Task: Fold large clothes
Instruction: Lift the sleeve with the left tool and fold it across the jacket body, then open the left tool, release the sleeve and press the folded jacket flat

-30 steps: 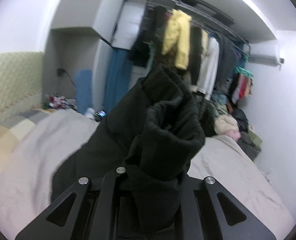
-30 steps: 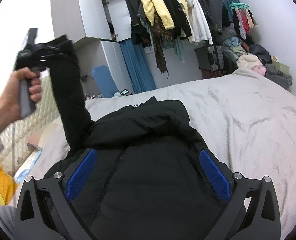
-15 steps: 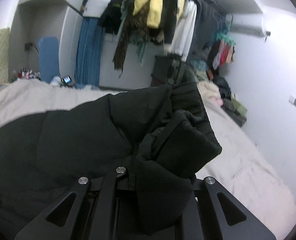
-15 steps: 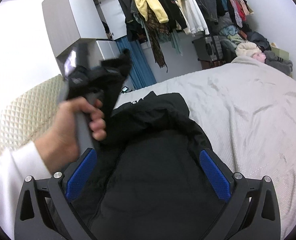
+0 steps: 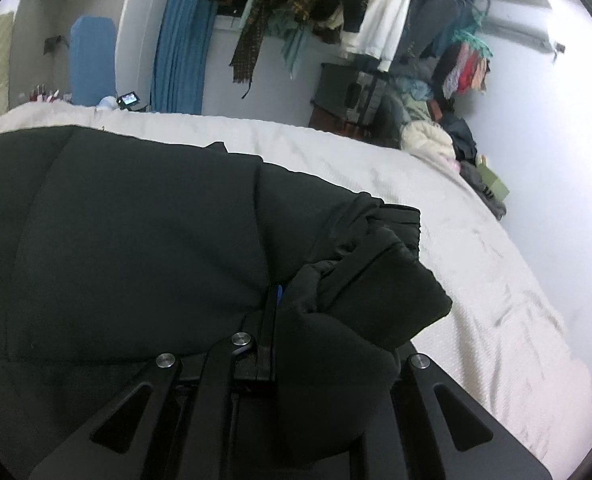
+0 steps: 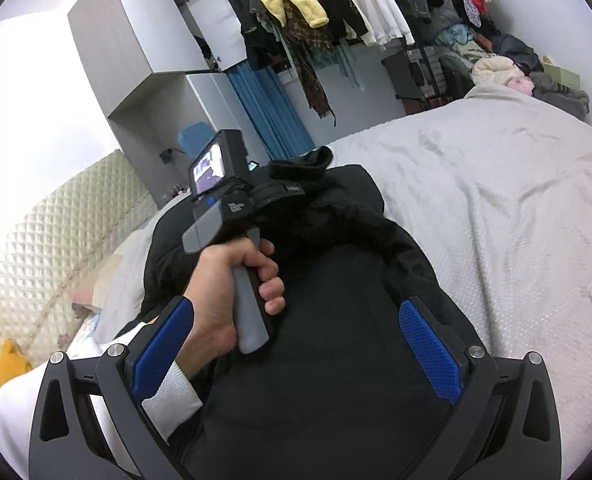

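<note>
Black padded jacket (image 6: 327,360): spread on the pale grey bedspread (image 6: 515,240), filling the lower centre of the right wrist view and the whole left half of the left wrist view (image 5: 116,240).

Jacket sleeve with ribbed cuff (image 5: 367,280): bunched at lower centre-right of the left wrist view, lying over the jacket body, its cuff end pointing toward the right of the frame.

Left gripper (image 5: 280,300): black 2-finger claw, closed on the sleeve cuff; fabric wraps over the fingers, and only a sliver of blue pad shows at centre. In the right wrist view the same tool (image 6: 256,200) sits left of centre above the jacket, with black fabric draped from its front.

Left hand (image 6: 232,292): bare, white cuff at the wrist, wrapped around the grey handle of the left gripper, left of centre in the right wrist view.

Right gripper (image 6: 296,344): 2 fingers with blue textured pads (image 6: 429,344) spread wide apart at the bottom of the frame, holding nothing, jacket body visible between them.

Background, upper frame: rail of hanging clothes (image 6: 335,8), including 1 yellow fleece garment; blue curtain (image 5: 182,48); grey wall cabinet (image 6: 136,28); cream quilted headboard (image 6: 48,240) at left.
</note>
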The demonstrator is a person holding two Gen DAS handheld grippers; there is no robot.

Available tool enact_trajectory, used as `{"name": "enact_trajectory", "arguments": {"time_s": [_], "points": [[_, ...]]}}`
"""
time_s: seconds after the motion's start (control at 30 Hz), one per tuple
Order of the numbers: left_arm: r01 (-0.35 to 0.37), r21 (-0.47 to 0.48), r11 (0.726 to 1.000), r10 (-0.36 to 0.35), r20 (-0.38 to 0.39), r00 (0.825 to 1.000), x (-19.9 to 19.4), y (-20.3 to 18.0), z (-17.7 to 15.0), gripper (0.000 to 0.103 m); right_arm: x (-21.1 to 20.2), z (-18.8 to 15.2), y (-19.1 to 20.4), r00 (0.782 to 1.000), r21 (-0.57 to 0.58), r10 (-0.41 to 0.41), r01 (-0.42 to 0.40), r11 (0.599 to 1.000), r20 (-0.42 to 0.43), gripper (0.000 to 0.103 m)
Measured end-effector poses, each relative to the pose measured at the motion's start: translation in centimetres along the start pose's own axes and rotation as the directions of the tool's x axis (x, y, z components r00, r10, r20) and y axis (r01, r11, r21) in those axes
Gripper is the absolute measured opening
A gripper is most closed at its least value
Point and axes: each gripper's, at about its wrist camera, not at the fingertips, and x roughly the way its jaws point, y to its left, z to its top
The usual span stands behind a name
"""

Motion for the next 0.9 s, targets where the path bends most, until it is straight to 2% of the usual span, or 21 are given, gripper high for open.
{"name": "enact_trajectory", "arguments": {"time_s": [0.13,0.37,0.43,0.5,0.53,0.57,0.63,0.73,0.9], "points": [[-0.002,-0.027,1.0,0.001,-0.02,1.0,-0.3,0.5,0.4,0.011,0.5,0.1,-0.1,1.0,0.003,-0.006,0.006,1.0,-0.015,0.103],[-0.057,0.027,0.998,0.058,-0.022,0.998,-3.3,-0.1,1.1,0.014,-0.2,0.0,0.4,1.0,-0.025,-0.028,0.028,0.999,0.01,0.103],[-0.053,0.017,0.998,0.053,-0.01,0.999,-4.8,0.2,1.1,0.026,-0.3,0.1,0.5,0.999,-0.034,-0.028,0.029,0.999,0.019,0.103],[-0.039,0.003,0.999,0.039,0.0,0.999,-6.4,0.8,1.3,0.051,-0.4,0.1,0.8,0.999,-0.05,-0.026,0.027,0.998,0.03,0.103],[-0.042,0.002,0.999,0.042,0.004,0.999,-7.3,1.2,1.4,0.06,-0.4,0.2,0.8,0.999,-0.061,-0.022,0.024,0.998,0.036,0.103],[-0.047,0.004,0.999,0.047,0.008,0.999,-8.1,1.5,1.5,0.075,-0.3,0.3,0.9,0.999,-0.072,-0.017,0.02,0.997,0.041,0.103],[-0.067,0.01,0.998,0.067,0.032,0.997,-10.1,2.6,1.6,0.089,-0.1,0.8,1.4,0.998,-0.115,-0.003,0.01,0.993,0.055,0.103],[-0.088,-0.001,0.996,0.088,0.066,0.994,-13.2,4.7,2.0,0.091,0.2,2.0,2.0,0.996,-0.157,0.003,0.012,0.988,0.092,0.103],[-0.135,-0.059,0.989,0.141,0.122,0.982,-18.3,10.1,3.4,0.092,1.4,4.8,3.6,0.989,-0.194,0.063,-0.036,0.98,0.137,0.103]]}}
